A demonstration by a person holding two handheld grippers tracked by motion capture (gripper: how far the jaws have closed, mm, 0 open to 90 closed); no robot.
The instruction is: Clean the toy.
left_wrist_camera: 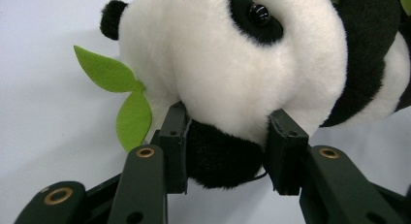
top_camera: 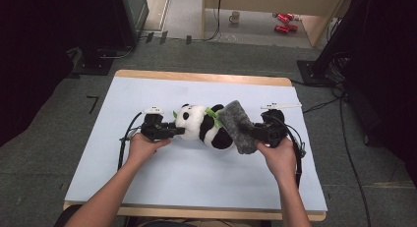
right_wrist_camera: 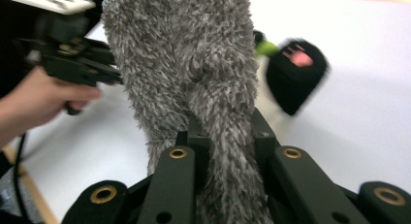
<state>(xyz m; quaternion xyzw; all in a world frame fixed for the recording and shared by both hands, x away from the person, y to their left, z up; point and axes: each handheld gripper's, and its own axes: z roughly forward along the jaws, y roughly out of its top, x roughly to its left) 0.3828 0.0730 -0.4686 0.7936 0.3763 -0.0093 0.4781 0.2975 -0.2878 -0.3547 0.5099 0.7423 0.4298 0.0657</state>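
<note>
The left gripper (left_wrist_camera: 228,151) has its jaws clamped on the plush panda (left_wrist_camera: 232,73), pads sunk into the black ear and white pile at the head's edge. The right gripper (right_wrist_camera: 228,151) pinches a fold of the shaggy grey cloth (right_wrist_camera: 189,64), which stands up beyond its jaws against the panda's body. Both look light, soft and yielding, so bunched folds or a limb seem the best holds. Two felt leaves (left_wrist_camera: 121,93) jut just left of the left jaws, above the pale table cover (top_camera: 162,173).

High view looks down over the bench (top_camera: 147,187) from behind both tongs. Each gripper view looks closely along its own tongs; all share the panda (top_camera: 204,126).
</note>
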